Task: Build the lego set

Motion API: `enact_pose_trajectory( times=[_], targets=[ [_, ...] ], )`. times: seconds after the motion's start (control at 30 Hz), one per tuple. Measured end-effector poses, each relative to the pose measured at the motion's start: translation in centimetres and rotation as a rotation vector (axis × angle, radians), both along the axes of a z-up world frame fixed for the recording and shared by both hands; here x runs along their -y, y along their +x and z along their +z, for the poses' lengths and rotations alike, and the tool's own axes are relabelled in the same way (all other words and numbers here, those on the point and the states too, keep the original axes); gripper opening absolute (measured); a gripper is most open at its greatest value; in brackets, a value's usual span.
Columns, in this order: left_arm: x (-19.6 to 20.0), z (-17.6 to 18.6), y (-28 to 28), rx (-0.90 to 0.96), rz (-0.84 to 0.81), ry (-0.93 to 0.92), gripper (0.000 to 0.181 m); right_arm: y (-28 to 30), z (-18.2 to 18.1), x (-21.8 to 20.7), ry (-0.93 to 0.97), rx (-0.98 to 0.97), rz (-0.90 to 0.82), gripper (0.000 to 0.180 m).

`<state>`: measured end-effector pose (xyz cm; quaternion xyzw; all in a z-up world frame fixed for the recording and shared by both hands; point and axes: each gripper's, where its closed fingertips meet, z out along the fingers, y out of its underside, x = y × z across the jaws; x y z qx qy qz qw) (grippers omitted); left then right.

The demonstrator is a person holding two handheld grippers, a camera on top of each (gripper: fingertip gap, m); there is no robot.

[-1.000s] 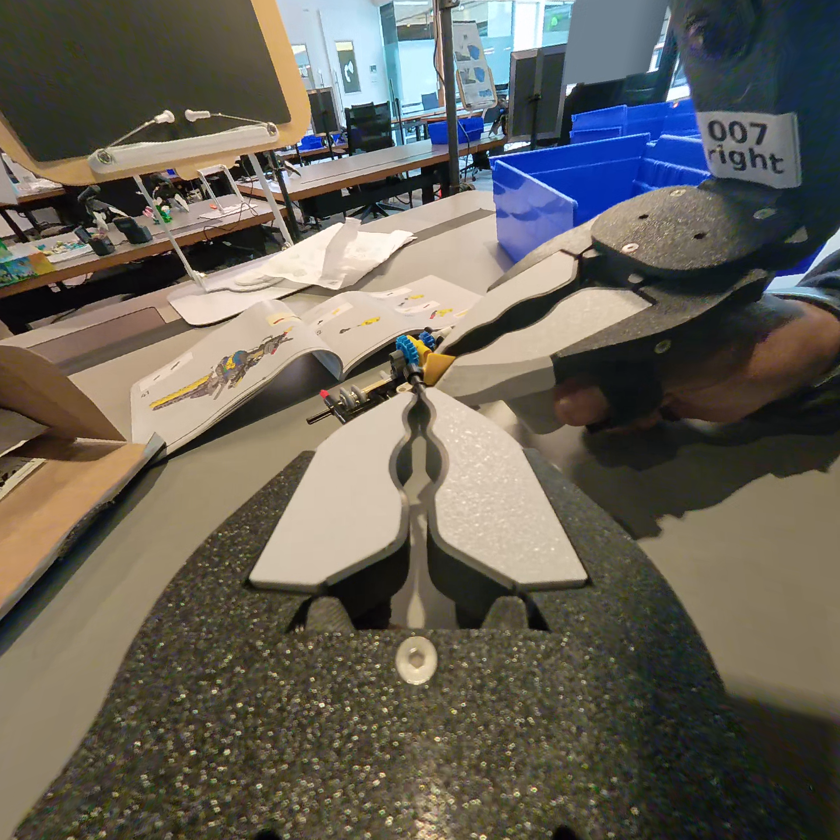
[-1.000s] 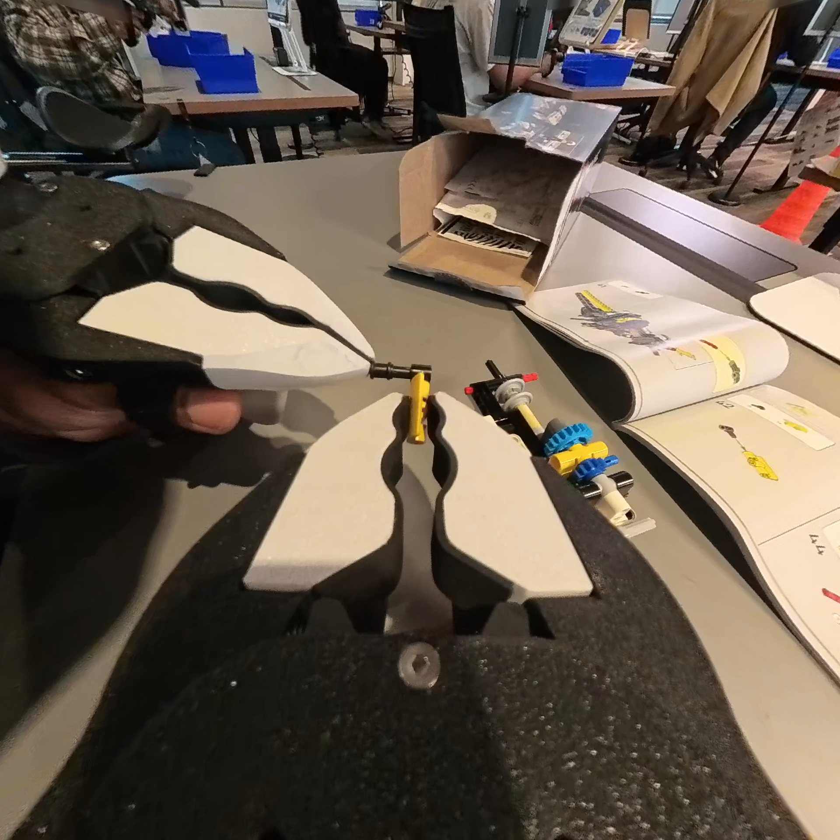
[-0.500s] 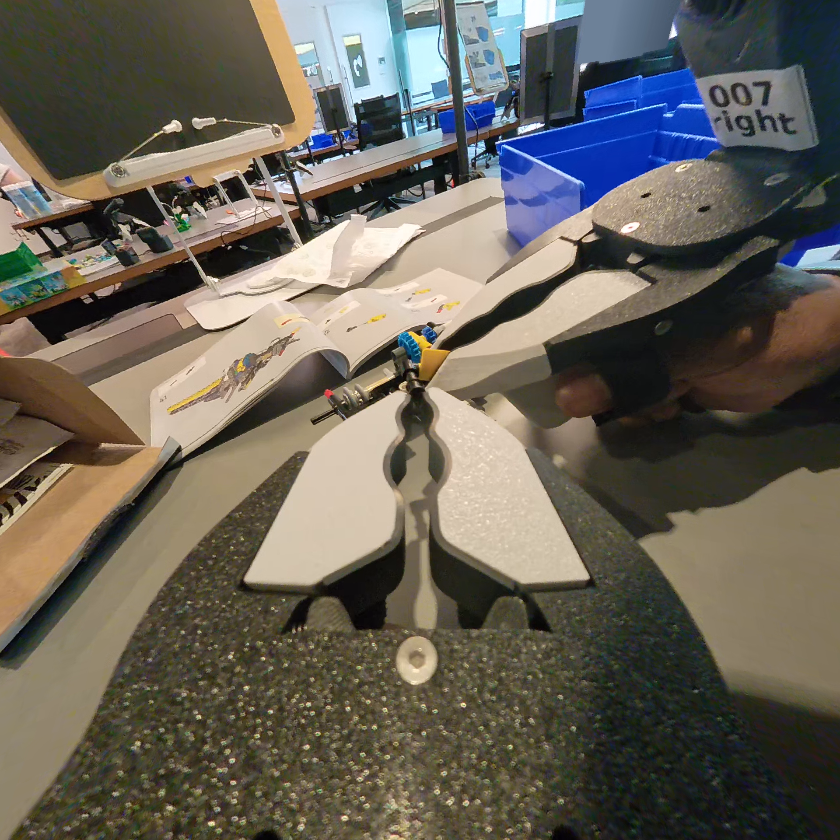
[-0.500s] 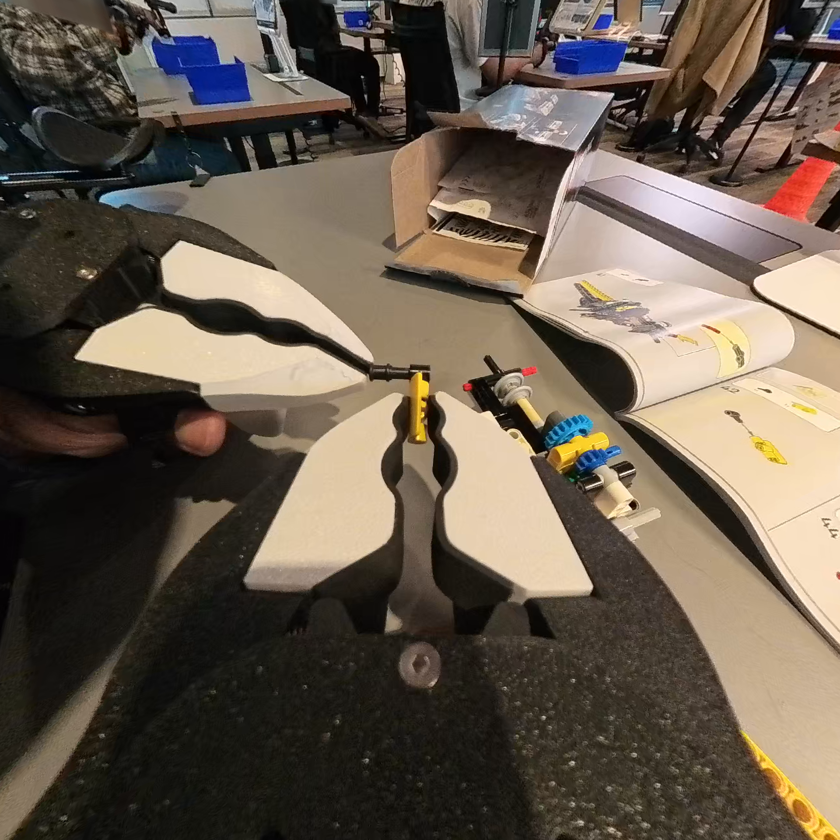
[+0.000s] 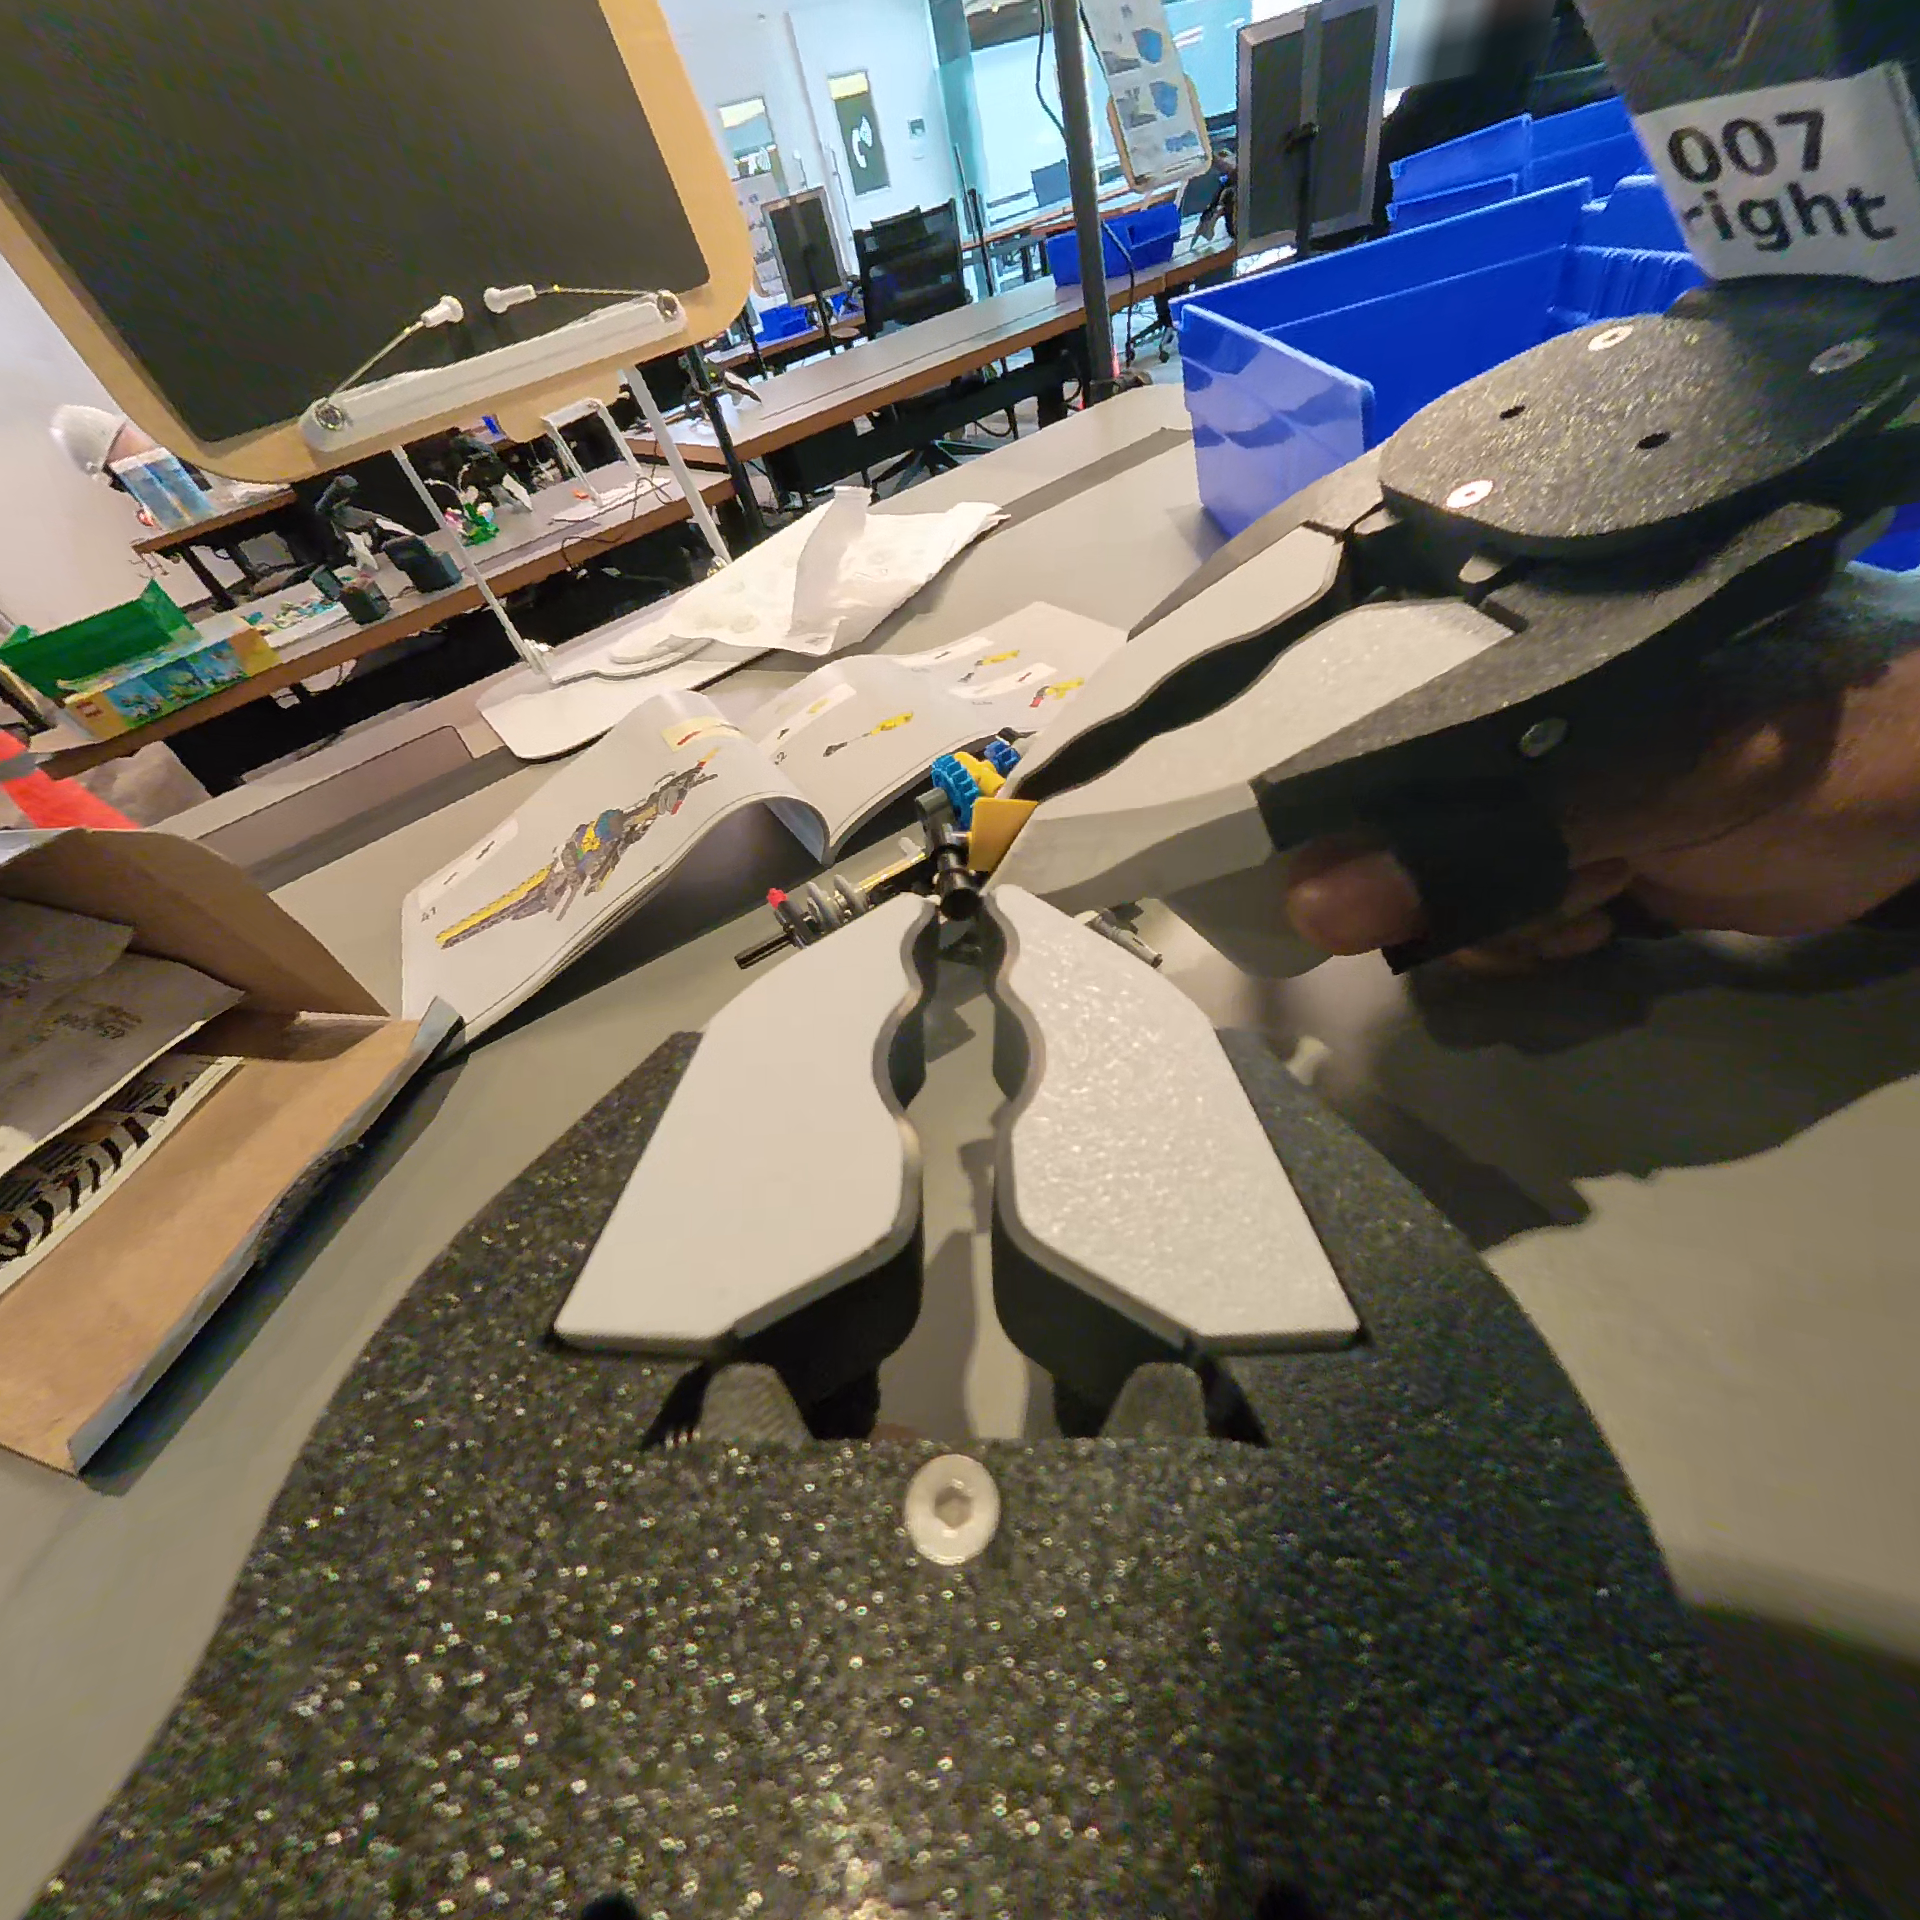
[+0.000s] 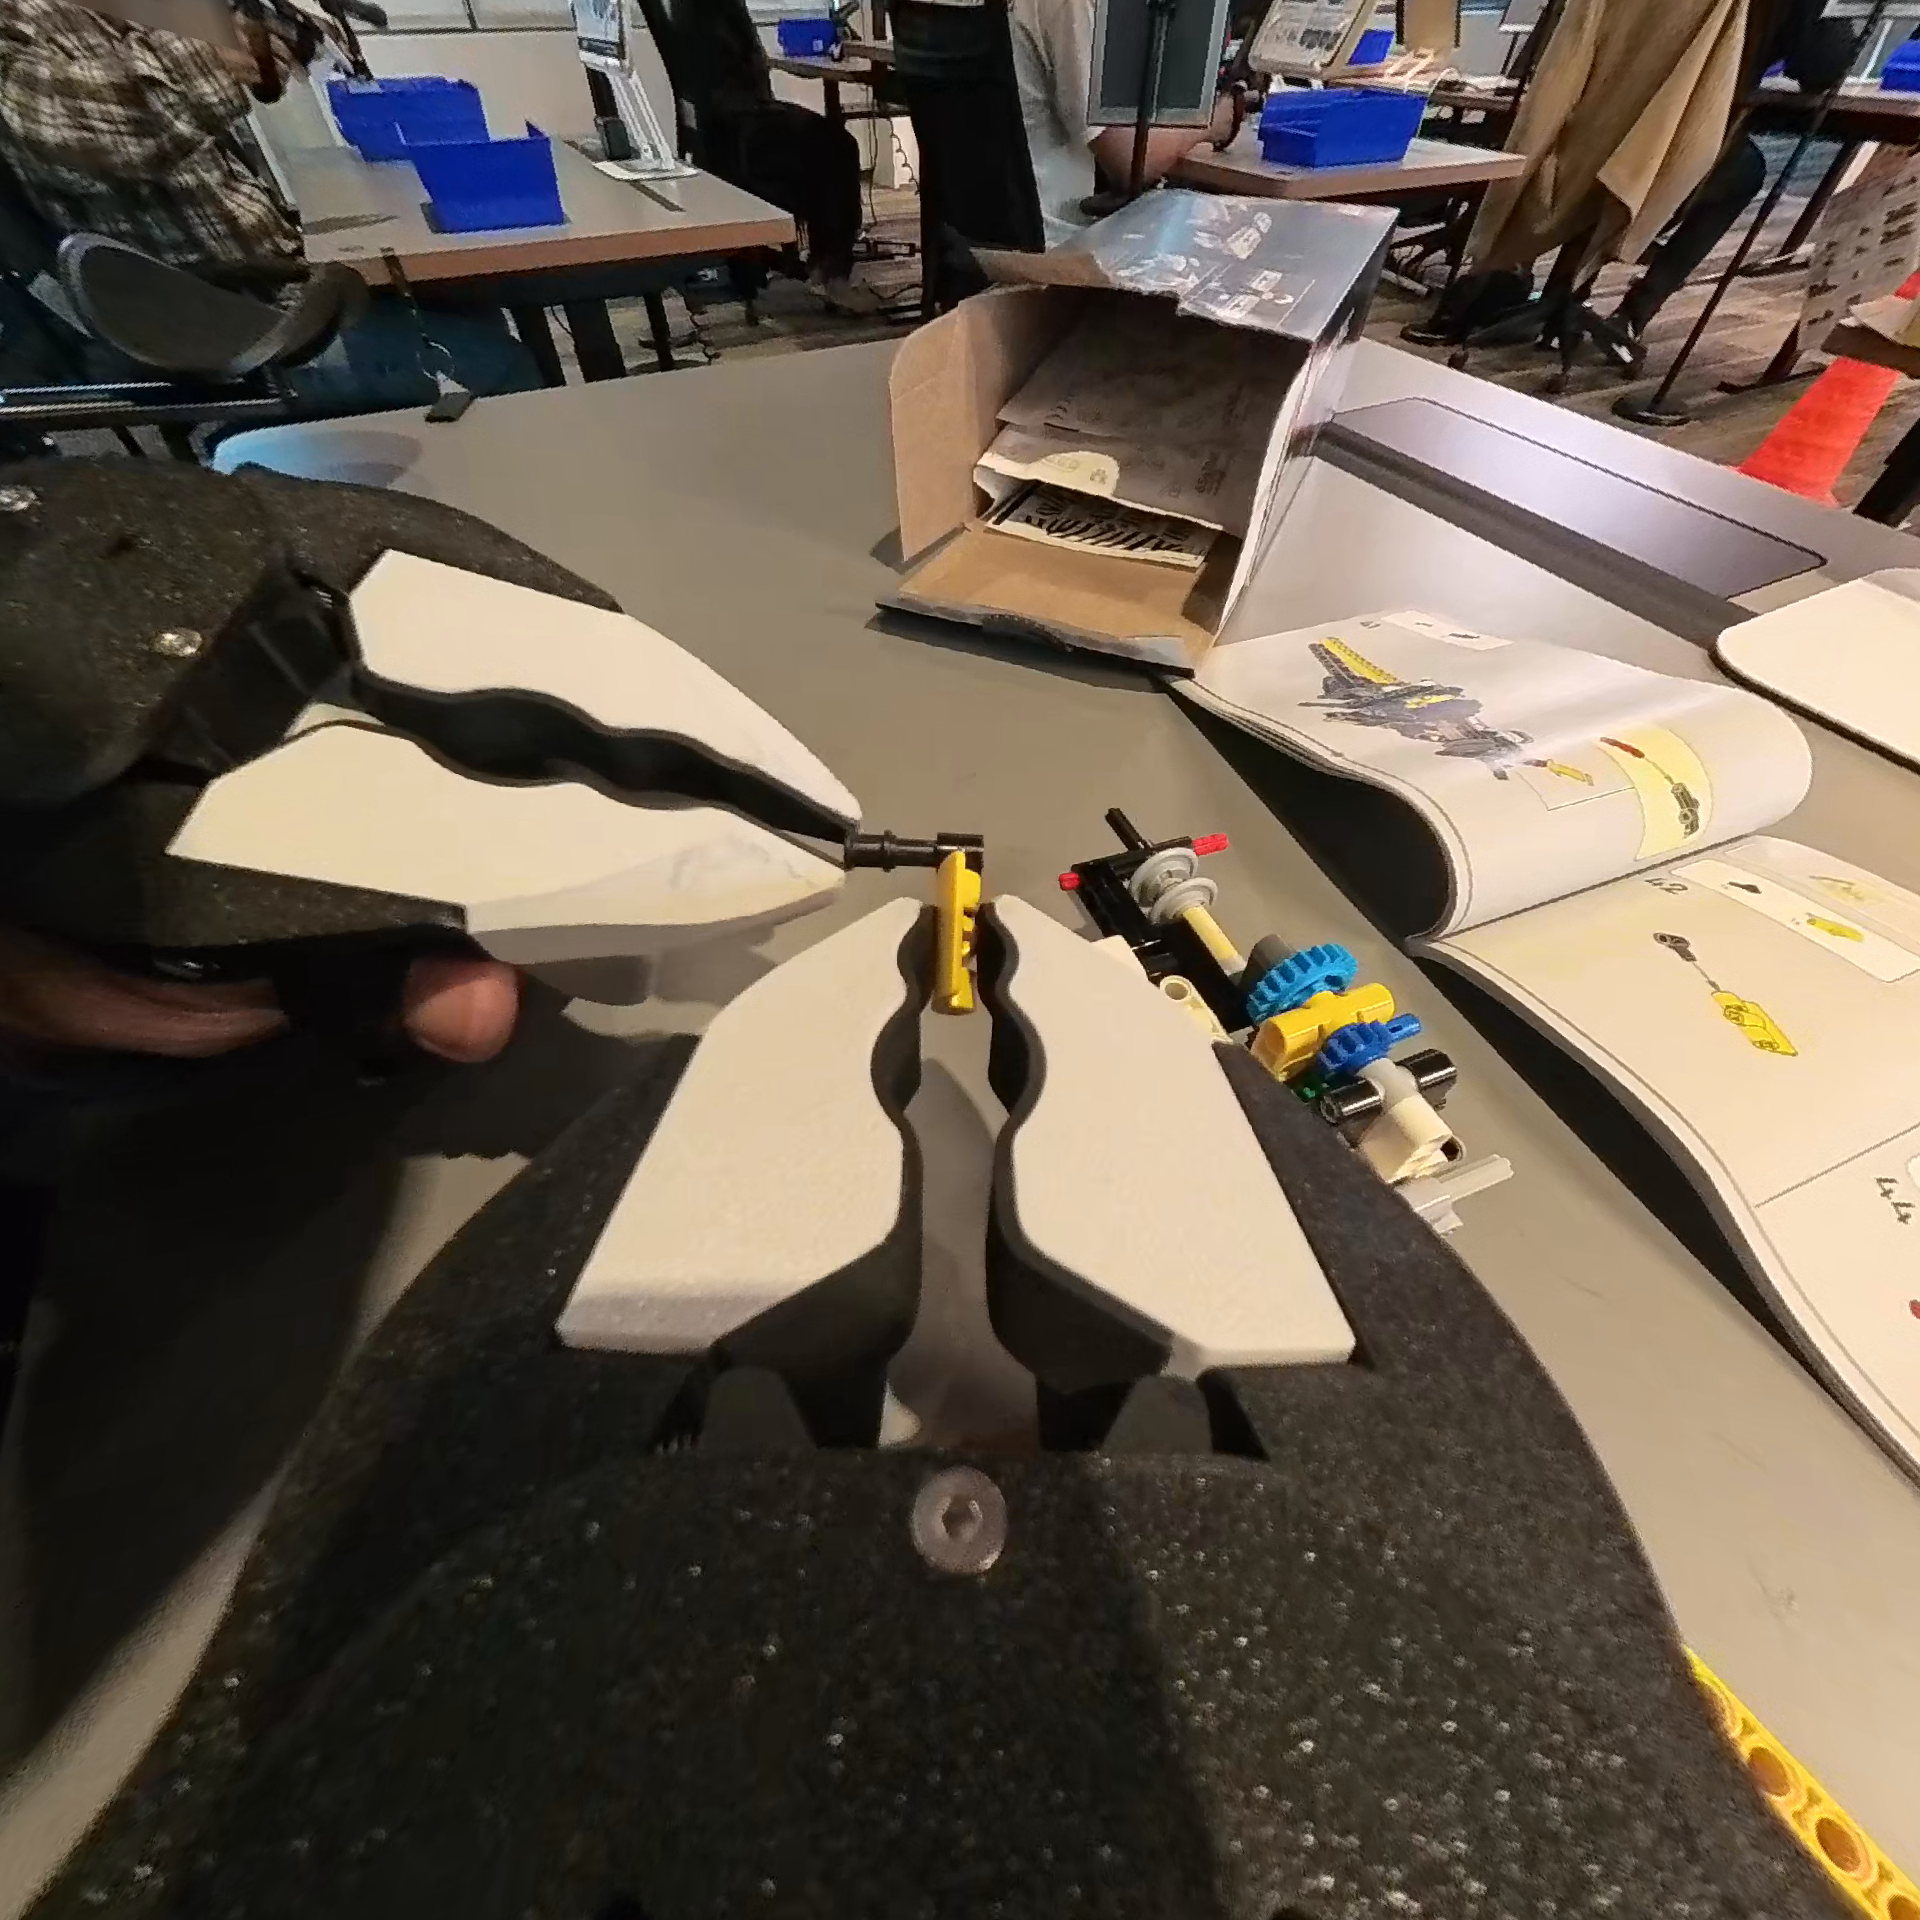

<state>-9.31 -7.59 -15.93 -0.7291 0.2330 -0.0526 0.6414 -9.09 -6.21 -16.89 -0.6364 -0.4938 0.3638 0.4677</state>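
My right gripper (image 6: 956,920) is shut on a small yellow piece (image 6: 954,940) that stands upright between its fingertips. My left gripper (image 5: 958,906) is shut on a short black pin (image 5: 951,878). In the right wrist view the left gripper (image 6: 847,850) comes in from the left, and its black pin (image 6: 914,850) touches the top of the yellow piece. In the left wrist view the right gripper (image 5: 1013,821) comes in from the right with the yellow piece (image 5: 992,831). A partly built axle assembly (image 6: 1247,977) with blue gears lies on the grey table just right of the right gripper.
An open instruction booklet (image 6: 1558,779) lies right of the assembly. An open cardboard box (image 6: 1122,468) lies on its side behind. A blue bin (image 5: 1351,343) and a board on a white stand (image 5: 312,208) are at the back. A yellow beam (image 6: 1808,1818) lies near the right gripper's base. Only a small space, under 4 cm, lies between the two pairs of fingers.
Both grippers keep their pieces held together above the table. The left wrist view has shifted a little, so more of the cardboard box shows at its left.
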Motion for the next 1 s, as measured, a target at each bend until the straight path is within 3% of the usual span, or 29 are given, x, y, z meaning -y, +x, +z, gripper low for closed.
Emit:
enact_pose_trajectory(
  times=[1.0],
  targets=[
    [1.4,-0.8,1.3,0.223,-0.258,-0.226,0.005,0.7,-0.2,1.6,0.24,0.045,0.204,0.008]
  ],
)
